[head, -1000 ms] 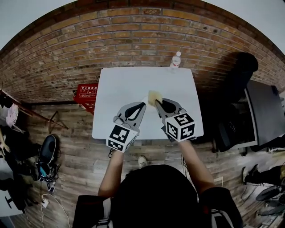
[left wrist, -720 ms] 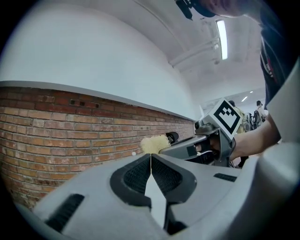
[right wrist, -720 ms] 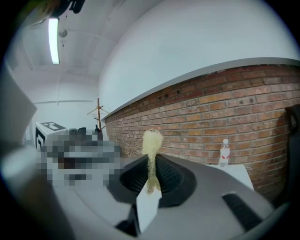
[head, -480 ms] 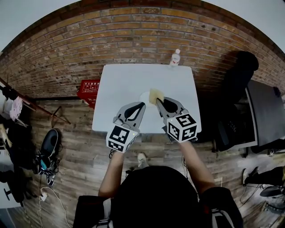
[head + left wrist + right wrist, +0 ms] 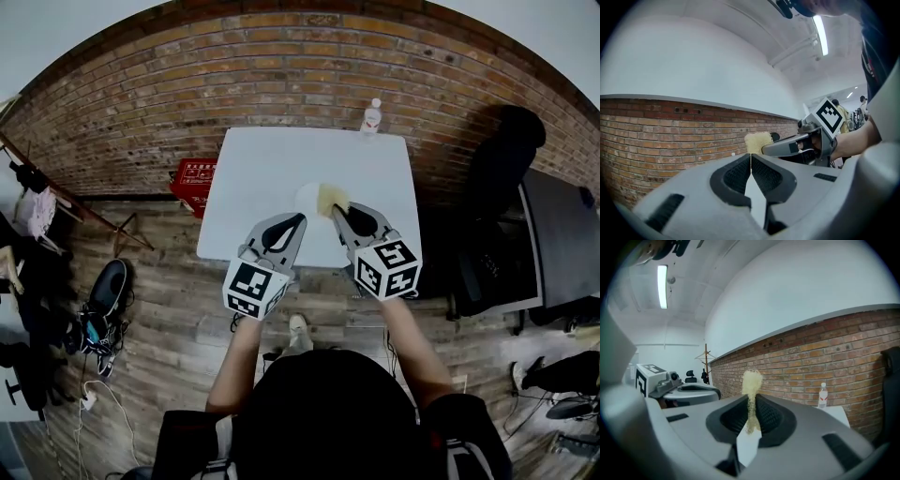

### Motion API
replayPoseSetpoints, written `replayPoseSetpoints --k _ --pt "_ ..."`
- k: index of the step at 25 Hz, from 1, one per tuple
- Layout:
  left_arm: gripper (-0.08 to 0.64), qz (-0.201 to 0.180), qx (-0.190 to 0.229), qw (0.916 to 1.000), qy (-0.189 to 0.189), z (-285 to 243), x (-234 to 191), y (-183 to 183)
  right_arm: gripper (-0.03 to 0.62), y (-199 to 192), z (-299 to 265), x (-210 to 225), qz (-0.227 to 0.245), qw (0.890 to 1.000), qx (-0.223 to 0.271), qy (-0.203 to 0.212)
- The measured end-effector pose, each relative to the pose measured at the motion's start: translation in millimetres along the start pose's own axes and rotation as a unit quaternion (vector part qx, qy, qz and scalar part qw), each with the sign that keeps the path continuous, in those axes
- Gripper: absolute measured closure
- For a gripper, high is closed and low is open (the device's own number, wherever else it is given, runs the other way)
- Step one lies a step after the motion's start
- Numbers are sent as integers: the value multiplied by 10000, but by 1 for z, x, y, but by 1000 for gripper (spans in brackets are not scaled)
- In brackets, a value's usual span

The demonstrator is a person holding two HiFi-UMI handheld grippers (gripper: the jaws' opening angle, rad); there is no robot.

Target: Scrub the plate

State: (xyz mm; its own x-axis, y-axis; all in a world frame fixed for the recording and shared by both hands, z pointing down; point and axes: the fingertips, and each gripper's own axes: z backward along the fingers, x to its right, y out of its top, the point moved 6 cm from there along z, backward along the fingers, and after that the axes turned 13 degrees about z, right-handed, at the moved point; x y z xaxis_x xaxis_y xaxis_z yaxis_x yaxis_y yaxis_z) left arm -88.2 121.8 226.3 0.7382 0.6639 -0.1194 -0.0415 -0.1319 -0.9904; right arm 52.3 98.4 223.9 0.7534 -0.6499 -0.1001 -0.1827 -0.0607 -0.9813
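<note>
A white plate (image 5: 307, 197) stands on edge over the near part of the white table (image 5: 281, 159). My left gripper (image 5: 301, 219) is shut on its rim. In the left gripper view the plate shows only as a thin pale line (image 5: 750, 161) between the closed jaws of the left gripper (image 5: 750, 157). My right gripper (image 5: 338, 213) is shut on a yellow sponge (image 5: 330, 198), whose free end lies against the plate's right side. The sponge (image 5: 752, 380) sticks up out of the right gripper (image 5: 751, 399), and it shows again as a yellow sponge (image 5: 758, 142) just right of the plate's edge.
A water bottle (image 5: 372, 116) stands at the table's far right corner, also seen as a bottle (image 5: 822, 395). A red crate (image 5: 194, 178) sits on the wooden floor left of the table. A brick wall (image 5: 281, 66) runs behind; a black chair (image 5: 506, 150) is at the right.
Both grippers, with plate and sponge, have drawn back toward the table's near edge. Their marker cubes now hang over the floor in front of it.
</note>
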Motion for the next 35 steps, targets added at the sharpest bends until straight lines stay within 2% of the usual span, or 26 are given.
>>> replayPoseSetpoints --k 12,24,35 --pt "537 130 180 9997 82 26 42 -6 551 -5 49 -18 87 9999 117 60" --pt "537 26 283 9994 188 47 81 -13 551 -15 89 -35 79 9995 286 123" --pt "537 -29 314 9995 45 46 100 -15 551 -23 109 -33 37 9995 299 -23"
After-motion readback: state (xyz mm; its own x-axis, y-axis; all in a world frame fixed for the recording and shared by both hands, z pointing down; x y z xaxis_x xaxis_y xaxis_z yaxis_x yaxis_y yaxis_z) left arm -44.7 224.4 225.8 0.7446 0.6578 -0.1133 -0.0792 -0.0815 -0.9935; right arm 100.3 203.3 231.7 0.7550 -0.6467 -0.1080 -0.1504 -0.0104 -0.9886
